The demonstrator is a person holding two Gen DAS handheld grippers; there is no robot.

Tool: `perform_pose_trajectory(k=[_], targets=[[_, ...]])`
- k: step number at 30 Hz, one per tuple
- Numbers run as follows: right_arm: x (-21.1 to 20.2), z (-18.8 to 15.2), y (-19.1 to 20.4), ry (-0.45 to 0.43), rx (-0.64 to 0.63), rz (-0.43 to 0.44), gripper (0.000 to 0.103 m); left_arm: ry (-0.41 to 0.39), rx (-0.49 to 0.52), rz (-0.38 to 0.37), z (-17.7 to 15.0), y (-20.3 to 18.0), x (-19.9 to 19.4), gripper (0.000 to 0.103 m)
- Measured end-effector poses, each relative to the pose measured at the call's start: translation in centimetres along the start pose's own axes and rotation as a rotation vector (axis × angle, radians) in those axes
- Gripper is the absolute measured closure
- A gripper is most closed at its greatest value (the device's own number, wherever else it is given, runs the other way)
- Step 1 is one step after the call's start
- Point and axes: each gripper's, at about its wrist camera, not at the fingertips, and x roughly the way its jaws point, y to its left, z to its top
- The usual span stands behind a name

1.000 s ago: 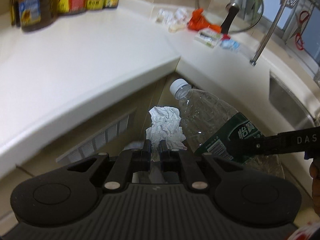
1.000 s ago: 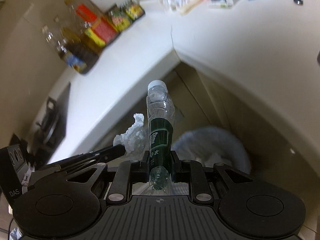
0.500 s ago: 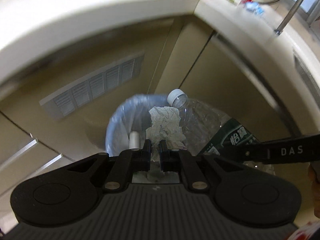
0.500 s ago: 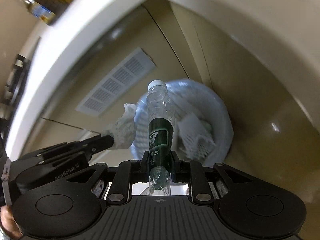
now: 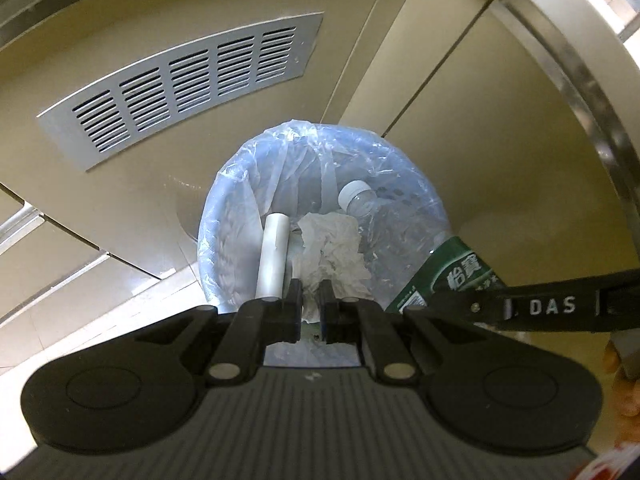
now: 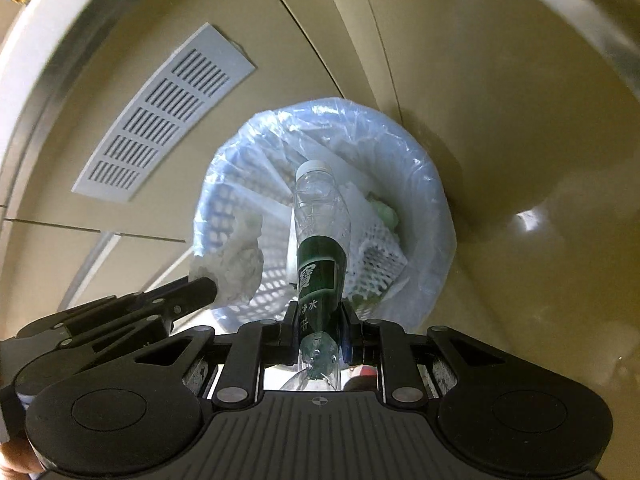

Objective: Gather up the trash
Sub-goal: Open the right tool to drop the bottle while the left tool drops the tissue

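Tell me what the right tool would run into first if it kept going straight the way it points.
Probably the white mesh trash lying inside the lined bin; the held bottle's cap would arrive first, though depth is unclear.

Black ribbed grippers (image 5: 311, 308) — white "DAS" lettering

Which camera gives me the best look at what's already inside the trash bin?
The right wrist view. It looks into the lined trash bin, showing white foam netting and something pale green. In the left wrist view the crumpled paper and plastic bottle block most of the inside; only a white tube shows.
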Motion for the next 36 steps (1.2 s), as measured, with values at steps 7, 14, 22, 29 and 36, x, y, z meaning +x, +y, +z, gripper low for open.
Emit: perform_pose_trajectory(k=[7, 14, 22, 29, 36], targets=[[2.5, 1.3, 1.1, -0.042, -0.112, -0.074, 0.055, 0.026, -0.022, 0.019, 0.3, 0.3, 1.6, 0.096], [2.2, 0.8, 1.3, -0.085, -0.196, -0.109, 0.045, 0.041, -0.023, 0.021, 0.5, 0.2, 2.3, 0.096], [2.0, 0.5, 1.3, -0.092, -0.218, -0.103, 0.045, 0.057, -0.024, 0.035, 0.8, 0.2, 2.8, 0.096], [2.0, 0.3, 1.2, -0.100, -0.236, -0.097, 0.045, 0.064, -0.041, 0.048, 0.9, 0.3, 3.8, 0.080], [1.7, -0.4, 1.2, -0.106, -0.255, -0.089, 0.045, 0.065, -0.030, 0.057, 0.5, 0.3, 3.1, 0.080]])
